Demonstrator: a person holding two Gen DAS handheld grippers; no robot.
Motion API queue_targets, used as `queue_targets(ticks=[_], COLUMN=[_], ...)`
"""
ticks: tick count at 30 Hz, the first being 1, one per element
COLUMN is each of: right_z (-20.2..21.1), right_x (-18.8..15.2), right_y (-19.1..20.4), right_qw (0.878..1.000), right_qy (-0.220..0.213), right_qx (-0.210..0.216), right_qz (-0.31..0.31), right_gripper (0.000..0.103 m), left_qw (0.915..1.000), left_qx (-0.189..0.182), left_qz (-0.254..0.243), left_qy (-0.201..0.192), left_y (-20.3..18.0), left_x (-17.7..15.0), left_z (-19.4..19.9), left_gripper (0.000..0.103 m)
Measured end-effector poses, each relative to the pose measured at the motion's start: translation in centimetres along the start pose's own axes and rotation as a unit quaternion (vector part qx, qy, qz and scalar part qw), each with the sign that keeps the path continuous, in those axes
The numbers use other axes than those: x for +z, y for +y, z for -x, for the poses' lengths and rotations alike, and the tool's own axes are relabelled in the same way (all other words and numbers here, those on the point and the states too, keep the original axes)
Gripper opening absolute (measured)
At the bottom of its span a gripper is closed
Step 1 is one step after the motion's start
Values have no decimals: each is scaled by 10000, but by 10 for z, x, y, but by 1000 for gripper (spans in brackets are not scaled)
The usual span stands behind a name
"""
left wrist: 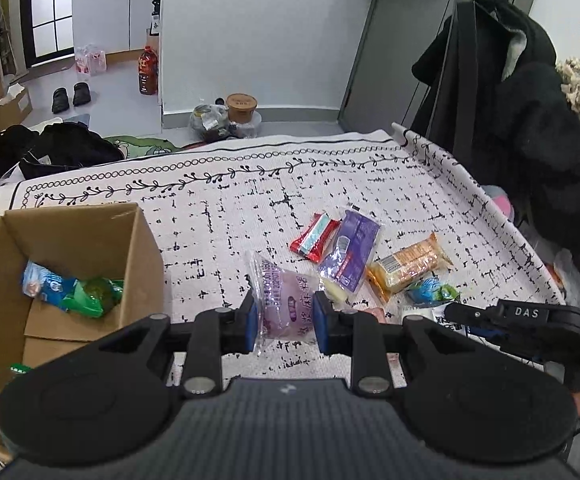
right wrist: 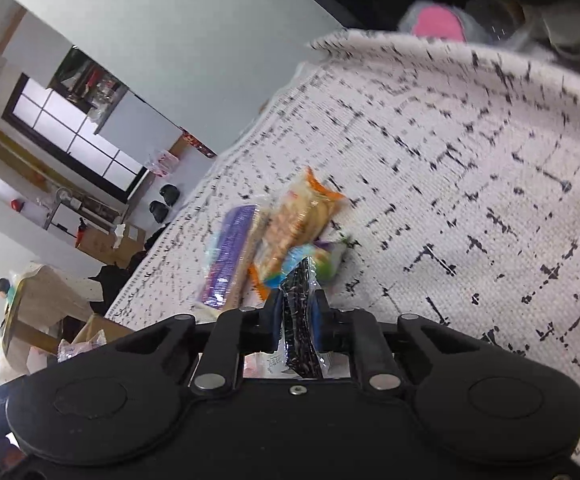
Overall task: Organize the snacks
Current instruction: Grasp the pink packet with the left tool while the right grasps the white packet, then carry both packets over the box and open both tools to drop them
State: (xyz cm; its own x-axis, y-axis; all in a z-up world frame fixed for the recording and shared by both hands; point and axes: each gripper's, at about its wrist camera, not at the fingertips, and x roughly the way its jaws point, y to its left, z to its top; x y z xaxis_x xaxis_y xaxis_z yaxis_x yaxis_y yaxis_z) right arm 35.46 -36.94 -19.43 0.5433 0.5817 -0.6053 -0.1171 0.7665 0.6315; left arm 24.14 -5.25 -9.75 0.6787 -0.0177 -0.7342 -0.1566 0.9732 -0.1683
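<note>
Through my left wrist camera, my left gripper point(left wrist: 286, 318) is clamped on a clear packet with a pale purple sweet inside point(left wrist: 286, 308), its blue pads pressing the packet from both sides and holding it clear of the patterned white cloth point(left wrist: 218, 216) that covers the table. At the cloth's left edge sits an open cardboard box point(left wrist: 70, 264); a blue packet point(left wrist: 40, 284) and a green packet point(left wrist: 98, 296) already lie on its bottom. Toward the right edge of the cloth the loose snacks lie close together: a red bar point(left wrist: 314, 238) touching a purple wrapper point(left wrist: 351, 254), and just beside them an orange pack of crackers point(left wrist: 407, 266) with a small blue-green packet point(left wrist: 431, 292) at its near end. My right gripper's black body point(left wrist: 517, 322) reaches in from the right, low over that cluster. A dark coat point(left wrist: 529, 120) hangs beyond the cloth's far right corner.

Through my right wrist camera, somewhat blurred, my right gripper point(right wrist: 298, 316) is closed tight on a thin black wrapper with pale speckles point(right wrist: 299, 320), which stands on edge between the pads and runs back toward the camera. Just beyond the fingertips lie the small blue-green packet point(right wrist: 321, 258), the orange pack of crackers point(right wrist: 295, 222) and the purple wrapper point(right wrist: 230, 252), side by side on the patterned white cloth point(right wrist: 469, 168). Part of the cardboard box point(right wrist: 98, 330) shows past the cloth's edge at lower left.
</note>
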Motion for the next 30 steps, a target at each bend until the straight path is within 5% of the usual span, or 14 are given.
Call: queue_targets(ticks=[30], right_z=[12], right_x=[-37], right_y=[147], right_qw=[9915], right_qy=[-313], right_qx=[667], right_qz=[1069], right_gripper=[14], left_qw=[9964], left_qx=[104], left_qz=[670], left_qy=[-512], left_y=[83], left_x=[-15], left_z=[69], left_gripper=[27])
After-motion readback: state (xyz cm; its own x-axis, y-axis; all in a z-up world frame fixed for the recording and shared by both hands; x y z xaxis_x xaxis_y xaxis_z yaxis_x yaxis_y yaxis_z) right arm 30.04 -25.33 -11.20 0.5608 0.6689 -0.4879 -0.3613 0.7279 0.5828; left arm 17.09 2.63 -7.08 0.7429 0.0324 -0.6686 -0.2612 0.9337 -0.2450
